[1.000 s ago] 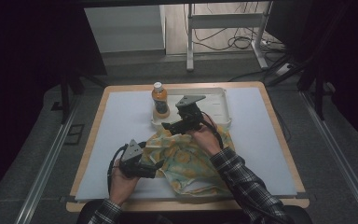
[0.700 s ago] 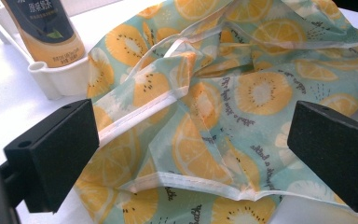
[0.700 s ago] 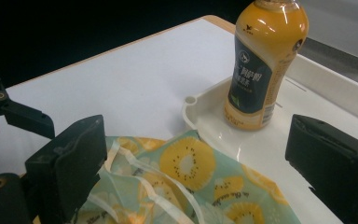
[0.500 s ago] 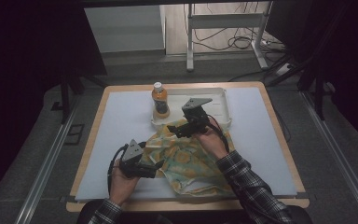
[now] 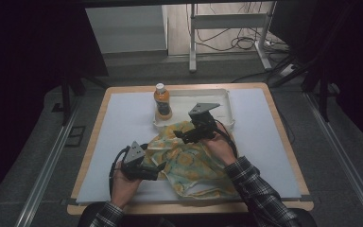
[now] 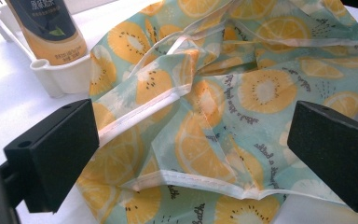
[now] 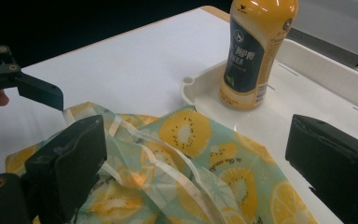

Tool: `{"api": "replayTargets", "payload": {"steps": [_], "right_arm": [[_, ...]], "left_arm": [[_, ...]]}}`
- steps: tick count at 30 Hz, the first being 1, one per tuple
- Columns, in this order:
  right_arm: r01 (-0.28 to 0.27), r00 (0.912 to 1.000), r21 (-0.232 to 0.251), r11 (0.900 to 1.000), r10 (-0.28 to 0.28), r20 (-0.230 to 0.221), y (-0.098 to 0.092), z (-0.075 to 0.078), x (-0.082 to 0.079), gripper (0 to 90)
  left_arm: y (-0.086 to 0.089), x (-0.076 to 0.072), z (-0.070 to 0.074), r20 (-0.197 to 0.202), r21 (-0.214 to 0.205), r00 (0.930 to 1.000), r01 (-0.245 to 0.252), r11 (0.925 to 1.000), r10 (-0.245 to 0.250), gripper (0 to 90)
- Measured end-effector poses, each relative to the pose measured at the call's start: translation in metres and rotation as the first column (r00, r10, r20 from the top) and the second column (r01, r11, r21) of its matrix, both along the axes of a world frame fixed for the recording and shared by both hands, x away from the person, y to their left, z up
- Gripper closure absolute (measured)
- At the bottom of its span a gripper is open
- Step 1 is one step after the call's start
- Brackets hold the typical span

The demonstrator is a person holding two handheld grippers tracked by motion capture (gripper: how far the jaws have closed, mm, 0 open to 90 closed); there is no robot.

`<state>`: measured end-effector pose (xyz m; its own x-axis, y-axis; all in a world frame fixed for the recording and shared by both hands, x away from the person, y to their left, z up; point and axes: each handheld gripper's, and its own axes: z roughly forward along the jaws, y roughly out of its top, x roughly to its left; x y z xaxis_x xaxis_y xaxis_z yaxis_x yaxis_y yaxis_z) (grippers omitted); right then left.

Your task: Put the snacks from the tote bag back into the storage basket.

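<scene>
- Clearly both grippers are spread wide with nothing held: the left gripper (image 5: 159,166) sits at the near-left edge of the crumpled yellow-and-teal fruit-print cloth (image 5: 189,163), and the right gripper (image 5: 178,135) hovers over its far edge.
- That cloth lies bunched on the white table (image 5: 123,123), its far edge touching the shallow white plastic tray (image 5: 217,94).
- Risk: a pull on the cloth could drag its edge against the tray and rock the upright orange drink bottle (image 5: 162,101) (tall, so probably tippy).
- Risk: a white-hemmed fold (image 6: 140,116) lies between the left jaws; closing there may pinch several layers, though how many I cannot tell.
- Risk: the right gripper, swinging further, might brush the bottle.
</scene>
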<state>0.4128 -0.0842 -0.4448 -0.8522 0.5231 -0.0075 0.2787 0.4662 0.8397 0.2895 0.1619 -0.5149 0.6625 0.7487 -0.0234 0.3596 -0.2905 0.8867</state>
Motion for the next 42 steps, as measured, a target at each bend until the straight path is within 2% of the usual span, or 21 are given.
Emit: {"api": "replayTargets", "payload": {"steps": [26,42], "right_arm": [[-0.003,0.9999,-0.017,0.9998,0.003,0.015,-0.023,0.001,-0.015,4.6],[0.025,0.9997,-0.015,0.9996,-0.025,0.007,-0.043,0.000,-0.023,4.6]], "left_arm": [[0.000,0.000,0.000,-0.002,0.001,1.0000,0.003,1.0000,-0.003,1.9],[-0.001,0.000,0.000,-0.005,0.003,1.0000,0.007,1.0000,-0.007,2.0]]}}
